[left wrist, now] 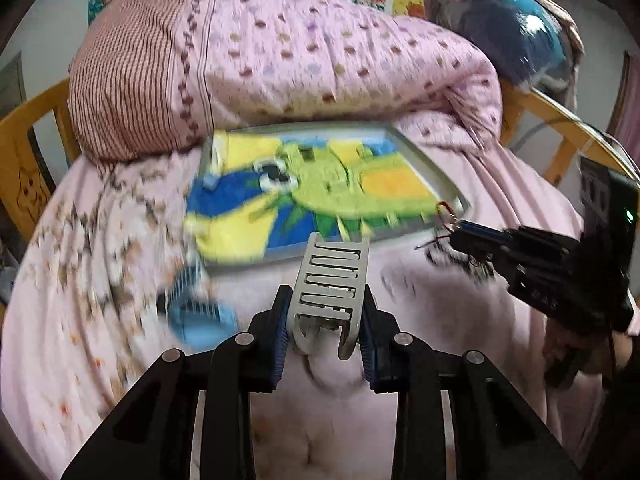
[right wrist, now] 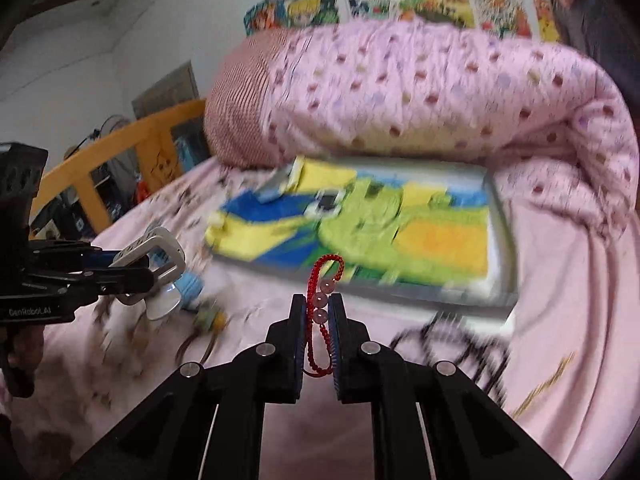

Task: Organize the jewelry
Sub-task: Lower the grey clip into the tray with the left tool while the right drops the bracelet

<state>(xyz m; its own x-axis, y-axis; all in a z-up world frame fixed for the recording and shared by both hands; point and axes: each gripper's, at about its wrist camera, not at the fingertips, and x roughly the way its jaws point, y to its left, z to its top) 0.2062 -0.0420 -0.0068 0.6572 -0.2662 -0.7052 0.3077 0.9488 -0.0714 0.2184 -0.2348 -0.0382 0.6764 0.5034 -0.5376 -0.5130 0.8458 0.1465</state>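
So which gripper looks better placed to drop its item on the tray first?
Probably right: the right gripper, shut on the red beaded bracelet, sits nearer the tray edge; the left gripper with the silver hair claw hangs further back.

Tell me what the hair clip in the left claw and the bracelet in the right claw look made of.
Hair clip: looks like matte silver metal or metallic-coated plastic, with an even grey sheen and slotted cutouts. Bracelet: red braided cord with three translucent pink beads, perhaps glass or stone.

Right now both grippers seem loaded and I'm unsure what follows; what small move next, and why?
Probably carry the right gripper, shut on the red beaded cord bracelet, forward over the grey tray's colourful towel, since it hangs short of the rim.
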